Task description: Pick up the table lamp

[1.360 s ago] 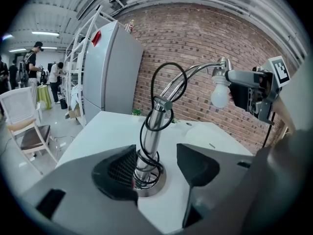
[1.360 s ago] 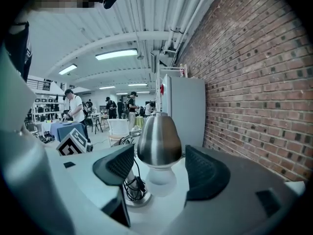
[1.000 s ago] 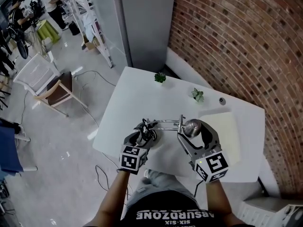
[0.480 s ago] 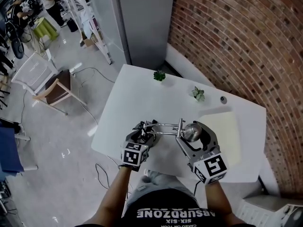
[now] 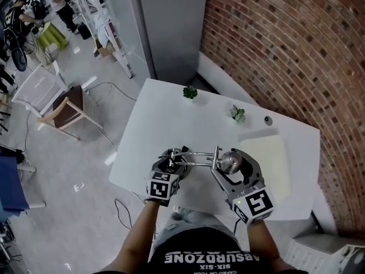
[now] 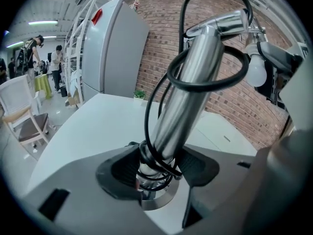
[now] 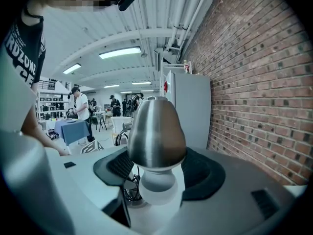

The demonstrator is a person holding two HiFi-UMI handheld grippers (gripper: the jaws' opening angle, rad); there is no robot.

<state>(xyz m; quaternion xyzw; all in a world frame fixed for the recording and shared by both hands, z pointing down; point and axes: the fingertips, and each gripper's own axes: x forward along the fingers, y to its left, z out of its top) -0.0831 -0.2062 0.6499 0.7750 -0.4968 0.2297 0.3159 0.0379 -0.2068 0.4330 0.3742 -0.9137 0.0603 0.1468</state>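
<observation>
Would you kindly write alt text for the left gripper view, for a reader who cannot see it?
The left gripper clamps the stem of a shiny silver metal table lamp just above its round base, with a black cord looped round the stem. Behind lie a white table and a red brick wall.

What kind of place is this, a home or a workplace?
Probably a workplace, like a lab or workshop: a bare brick wall, metal shelving racks, and people standing at tables farther back.
</observation>
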